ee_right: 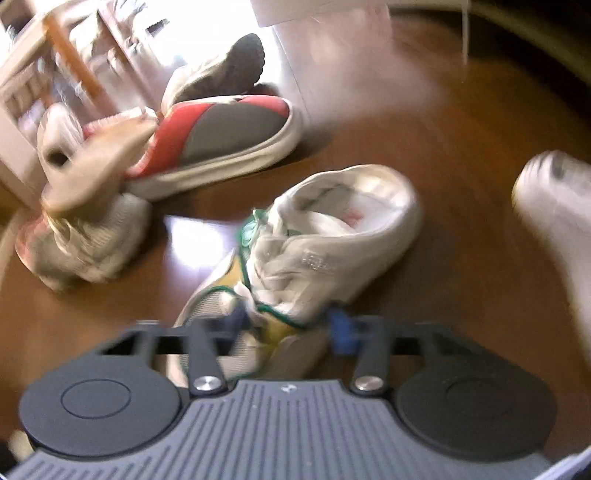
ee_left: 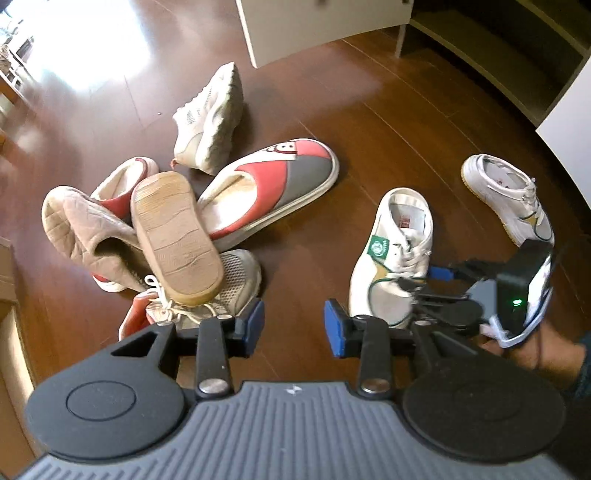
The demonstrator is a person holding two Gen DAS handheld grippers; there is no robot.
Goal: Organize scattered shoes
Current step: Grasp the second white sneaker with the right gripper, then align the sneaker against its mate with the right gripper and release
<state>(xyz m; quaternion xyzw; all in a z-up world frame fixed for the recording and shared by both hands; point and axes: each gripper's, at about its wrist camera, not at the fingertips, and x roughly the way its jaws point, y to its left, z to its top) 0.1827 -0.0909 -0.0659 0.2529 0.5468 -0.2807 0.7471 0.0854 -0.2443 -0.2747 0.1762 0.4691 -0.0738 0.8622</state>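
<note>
A white sneaker with green trim [ee_left: 395,236] [ee_right: 332,240] stands on the brown wood floor, toe toward me. My right gripper [ee_left: 424,282] [ee_right: 291,323] is low over its toe with the jaws wide apart; this view is blurred. The matching sneaker [ee_left: 506,192] [ee_right: 554,192] lies farther right. My left gripper [ee_left: 294,326] hangs open above bare floor between that sneaker and a pile at the left. The pile holds a red-and-grey slipper [ee_left: 280,184] [ee_right: 229,136], a sole-up beige slipper [ee_left: 173,236], a quilted beige slipper [ee_left: 85,221] and a mesh sneaker [ee_left: 236,273].
A beige chunky sneaker [ee_left: 210,118] lies on its side behind the pile. A white cabinet [ee_left: 317,26] stands at the back, open wooden shelves [ee_left: 517,55] at the back right. A person's hand [ee_left: 535,350] holds the right gripper. Sun glare covers the far-left floor.
</note>
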